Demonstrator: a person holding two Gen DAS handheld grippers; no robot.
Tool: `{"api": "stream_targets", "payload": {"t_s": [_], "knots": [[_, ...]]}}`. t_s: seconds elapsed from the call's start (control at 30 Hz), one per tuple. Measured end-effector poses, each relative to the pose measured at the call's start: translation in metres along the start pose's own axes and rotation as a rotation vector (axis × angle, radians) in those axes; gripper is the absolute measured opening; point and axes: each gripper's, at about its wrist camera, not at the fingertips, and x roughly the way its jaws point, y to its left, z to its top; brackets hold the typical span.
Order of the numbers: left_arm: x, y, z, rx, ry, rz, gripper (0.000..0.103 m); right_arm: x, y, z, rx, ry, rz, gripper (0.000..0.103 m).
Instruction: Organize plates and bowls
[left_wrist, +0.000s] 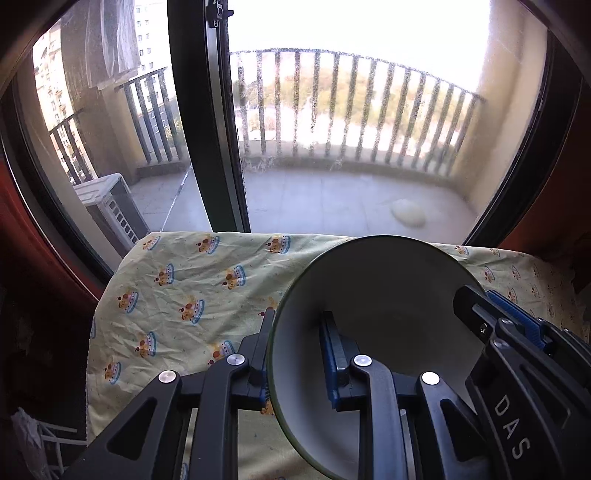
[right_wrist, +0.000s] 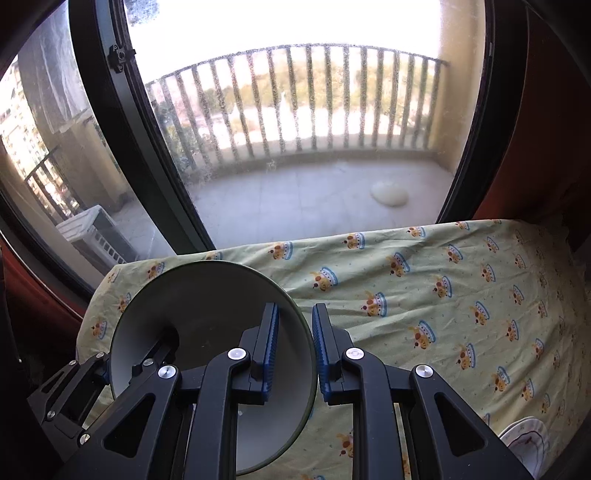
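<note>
A large white bowl (left_wrist: 380, 295) with a dark green rim hangs above the table, held from both sides. In the left wrist view my left gripper (left_wrist: 297, 321) is shut on the bowl's left rim, one blue pad inside and one outside. My right gripper (left_wrist: 480, 306) clamps the opposite rim. In the right wrist view the same bowl (right_wrist: 207, 295) sits at lower left. There my right gripper (right_wrist: 294, 310) is shut on its right rim, and my left gripper (right_wrist: 155, 354) grips the far left edge.
The table wears a wrinkled yellow-green cloth (left_wrist: 184, 280) printed with crowns, also spreading right of the bowl as cloth (right_wrist: 443, 295). A white patterned plate (right_wrist: 524, 435) lies at the lower right corner. A dark-framed window (left_wrist: 218, 147) onto a balcony stands just behind the table.
</note>
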Motion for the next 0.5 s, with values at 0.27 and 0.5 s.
{"api": "stream_targets", "payload": {"t_s": [0.27,0.5], "knots": [[-0.045,-0.007,-0.026,-0.003,-0.03,0.016,0.02,-0.051,-0.013,-0.022,-0.009,-0.029,0.026,0.023],[-0.072,-0.021,-0.058,0.007,-0.035,0.018,0.02,-0.088,-0.031,-0.051,-0.023,-0.035,0.037,0.023]]}}
